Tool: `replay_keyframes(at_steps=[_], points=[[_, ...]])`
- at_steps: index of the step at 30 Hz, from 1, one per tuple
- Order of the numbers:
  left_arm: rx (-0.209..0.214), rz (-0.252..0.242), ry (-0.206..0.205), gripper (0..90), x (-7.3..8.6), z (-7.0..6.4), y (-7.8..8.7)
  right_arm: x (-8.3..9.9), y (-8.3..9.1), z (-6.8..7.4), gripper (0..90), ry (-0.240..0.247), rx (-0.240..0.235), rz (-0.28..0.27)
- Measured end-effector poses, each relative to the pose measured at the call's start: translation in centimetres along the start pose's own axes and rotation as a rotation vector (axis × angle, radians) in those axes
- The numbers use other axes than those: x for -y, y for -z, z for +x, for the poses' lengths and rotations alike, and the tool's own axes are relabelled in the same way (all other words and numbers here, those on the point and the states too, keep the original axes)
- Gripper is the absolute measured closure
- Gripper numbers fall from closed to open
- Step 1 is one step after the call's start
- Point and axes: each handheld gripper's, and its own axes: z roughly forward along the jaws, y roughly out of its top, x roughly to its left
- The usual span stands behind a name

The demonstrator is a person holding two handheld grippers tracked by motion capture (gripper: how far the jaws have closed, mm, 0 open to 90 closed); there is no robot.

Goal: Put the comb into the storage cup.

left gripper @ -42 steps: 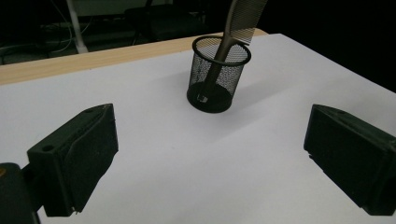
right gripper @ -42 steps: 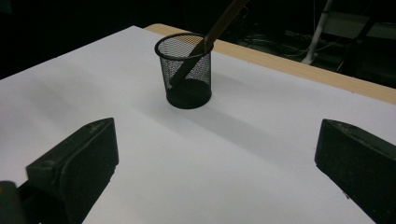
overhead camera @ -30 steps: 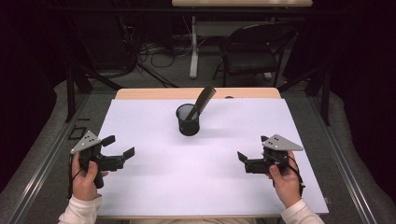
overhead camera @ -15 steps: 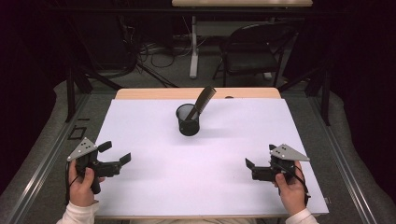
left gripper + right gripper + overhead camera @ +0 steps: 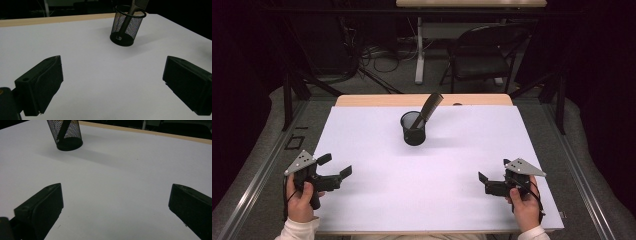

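Judging progress: work looks done or nearly so; comb (image 5: 430,106) sits in mesh pen cup (image 5: 413,129), nothing loose on the sheet, both grippers empty and well apart from it. Left to do, if anything: can't tell from these views.
Item 1: comb, dark, long, narrow. Handle end down inside the cup, toothed end sticking out above the rim, leaning toward the far right edge of the table (image 5: 357,101). Teeth visible at top in left gripper view (image 5: 141,3); shows as a dark slanted bar through the mesh in right gripper view (image 5: 63,128).
Item 2: pen cup, black wire mesh, round, upright, solid base. Posn: mid-width of the white sheet (image 5: 437,175), nearer far edge than near edge. Casts a soft shadow to its right.
Item 3: left gripper (image 5: 337,166). Posn: near left corner of the sheet, held in left hand (image 5: 301,200), pointing in toward centre. Jaws spread wide, nothing between them; bare sheet in the gap in left gripper view.
Item 4: right gripper (image 5: 483,183). Posn: near right corner, held in right hand (image 5: 524,205), pointing in. Jaws spread wide, gripping nothing.
Surface: white sheet over a wood table; wood strip shows along far edge.
Handling note: comb is light and only leaning on the rim, so prob. easy to tip or lift out; cup may slide on the sheet if nudged.
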Motion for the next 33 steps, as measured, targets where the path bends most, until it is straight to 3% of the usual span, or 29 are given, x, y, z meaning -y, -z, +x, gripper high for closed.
replay_keyframes(at_steps=[15, 33], points=[[0.001, -0.011, -0.02, 3.1, 0.7, 0.1, -0.2, 1.1, -0.5, -0.9, 0.0, -0.031, 0.019, 0.015], [0.0, -0.005, -0.012, 3.1, 1.4, 0.5, -0.7, 1.9, -1.0, -1.5, 0.0, -0.044, 0.035, 0.036]])
